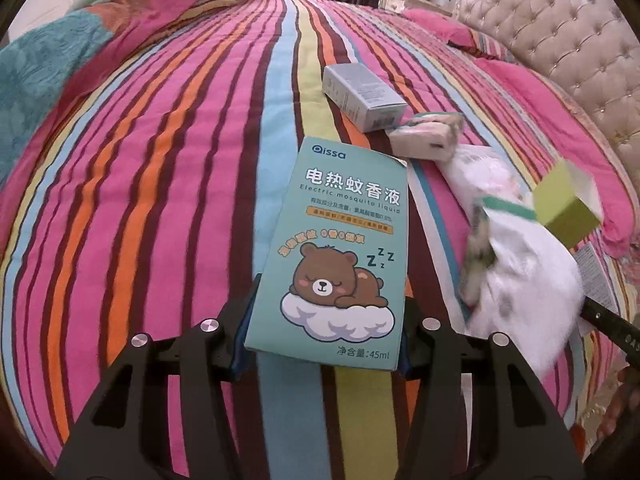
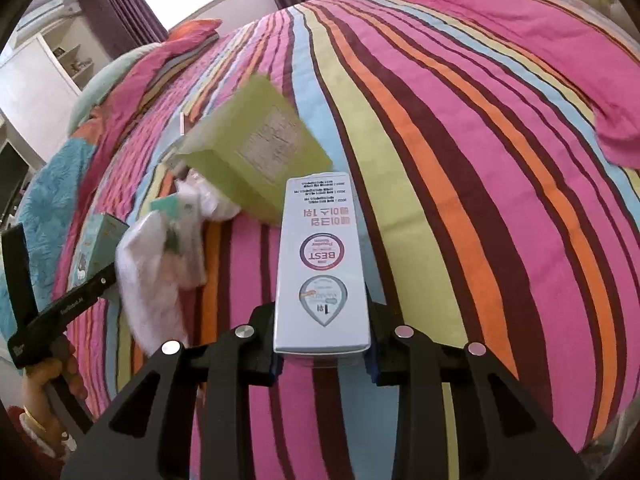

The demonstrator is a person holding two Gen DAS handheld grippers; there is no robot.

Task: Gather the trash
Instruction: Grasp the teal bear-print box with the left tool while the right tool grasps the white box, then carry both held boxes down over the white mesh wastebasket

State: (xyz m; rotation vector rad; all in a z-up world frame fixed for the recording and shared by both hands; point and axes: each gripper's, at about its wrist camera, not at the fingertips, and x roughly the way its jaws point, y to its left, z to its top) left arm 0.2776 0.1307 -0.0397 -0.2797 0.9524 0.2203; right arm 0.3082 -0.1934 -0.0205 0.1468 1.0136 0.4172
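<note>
Your left hand-held gripper (image 1: 326, 344) clamped on teal mosquito-liquid box (image 1: 334, 256), box raised over striped bedspread (image 1: 160, 184). Your right hand-held gripper (image 2: 322, 354) clamped on pale silver-blue carton (image 2: 322, 272), also above bed. Green box (image 2: 256, 148) blurred, just beyond carton. White crumpled wrappers (image 1: 520, 280) beside teal box. Grey box (image 1: 362, 96) and tissue pack (image 1: 426, 138) lie on bedspread further up.

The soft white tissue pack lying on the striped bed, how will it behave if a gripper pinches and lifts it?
The white tissue pack looks soft and dented, so it would probably squash between the pads rather than resist. It seems light for its size. Its plastic wrap may be a little slippery; being flat-sided, it is unlikely to roll on the striped quilt.
</note>
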